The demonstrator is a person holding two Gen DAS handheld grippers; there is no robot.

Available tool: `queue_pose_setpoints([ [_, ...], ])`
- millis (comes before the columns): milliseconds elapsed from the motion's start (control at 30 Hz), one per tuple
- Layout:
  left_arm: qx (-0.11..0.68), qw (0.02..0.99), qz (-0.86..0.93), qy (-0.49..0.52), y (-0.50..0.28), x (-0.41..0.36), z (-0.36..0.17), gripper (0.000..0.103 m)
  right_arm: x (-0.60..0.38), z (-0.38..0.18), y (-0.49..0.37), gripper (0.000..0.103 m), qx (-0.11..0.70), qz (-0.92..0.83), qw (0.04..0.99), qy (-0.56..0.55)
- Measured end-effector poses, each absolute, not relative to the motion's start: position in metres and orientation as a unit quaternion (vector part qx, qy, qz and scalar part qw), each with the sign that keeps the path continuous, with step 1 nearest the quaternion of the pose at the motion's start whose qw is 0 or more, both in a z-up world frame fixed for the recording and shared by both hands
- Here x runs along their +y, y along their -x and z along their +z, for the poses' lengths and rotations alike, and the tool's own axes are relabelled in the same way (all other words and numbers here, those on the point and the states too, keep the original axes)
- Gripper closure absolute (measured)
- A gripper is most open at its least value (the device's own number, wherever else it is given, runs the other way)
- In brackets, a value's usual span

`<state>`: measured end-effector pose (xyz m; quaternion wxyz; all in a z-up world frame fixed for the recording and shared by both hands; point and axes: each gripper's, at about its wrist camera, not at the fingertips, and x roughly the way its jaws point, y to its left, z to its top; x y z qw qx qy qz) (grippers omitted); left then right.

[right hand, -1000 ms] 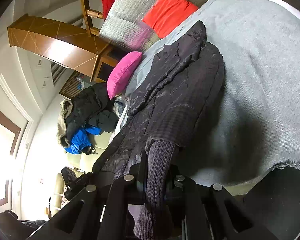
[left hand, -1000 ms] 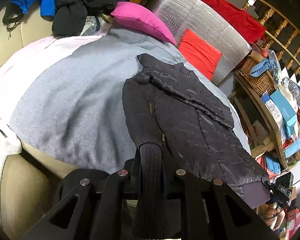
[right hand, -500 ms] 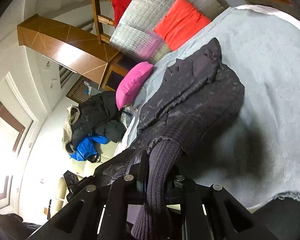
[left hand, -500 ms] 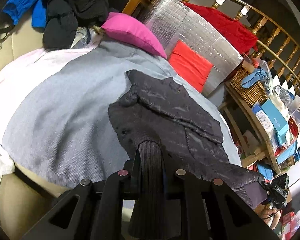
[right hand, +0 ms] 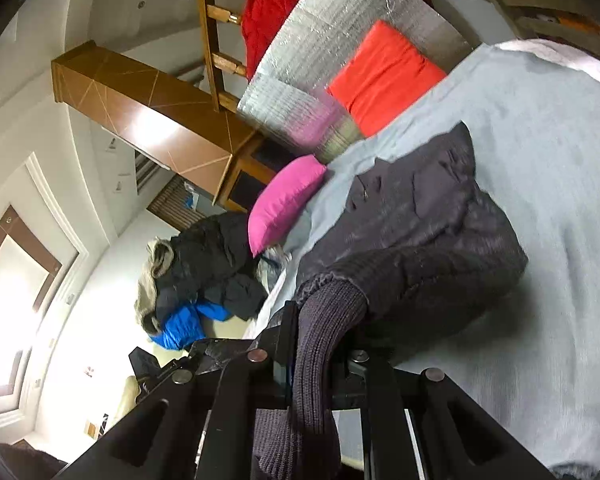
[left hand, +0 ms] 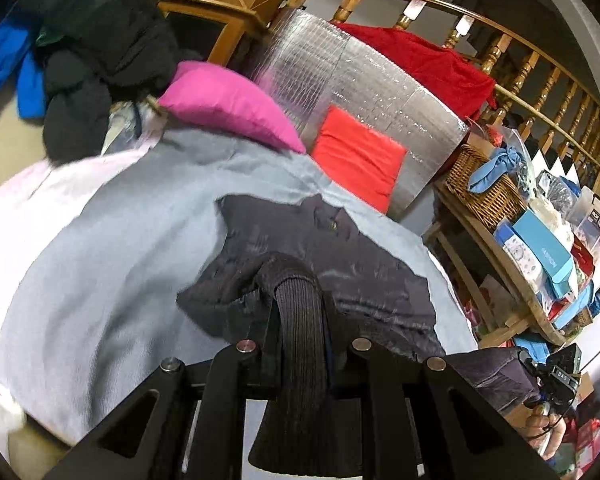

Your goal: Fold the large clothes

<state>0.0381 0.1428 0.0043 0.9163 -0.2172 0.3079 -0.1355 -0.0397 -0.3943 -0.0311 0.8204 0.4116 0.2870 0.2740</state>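
While the hem is lifted, carry both corners level toward the collar at 12 o'clock so the fold line stays straight. Dark jacket (left hand: pixel 332 256) lies on the grey blanket (left hand: pixel 112 248), pink pillow (left hand: pixel 228 108) at 11 o'clock. Left gripper (left hand: pixel 300 332) is clamped narrow on the ribbed hem (left hand: pixel 298 320). Right gripper (right hand: pixel 320 344) likewise pinches its ribbed corner.

One jacket (left hand: pixel 340 264) — two cushions: pink (left hand: pixel 228 104), red (left hand: pixel 360 156).

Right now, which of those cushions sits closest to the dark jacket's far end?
The red cushion, leaning on the silver padding; the jacket's far end nearly reaches it. The pink cushion lies farther off, leftward.
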Motion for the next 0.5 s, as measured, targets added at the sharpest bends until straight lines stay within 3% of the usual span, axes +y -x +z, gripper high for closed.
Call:
queue_pose_setpoints([
  [500, 0.266, 0.935, -0.129, 0.197, -0.138, 0.125, 0.047, 0.087, -0.405, 0.011, -0.058, 0.093, 0.244, 0.254, 0.842, -0.409],
])
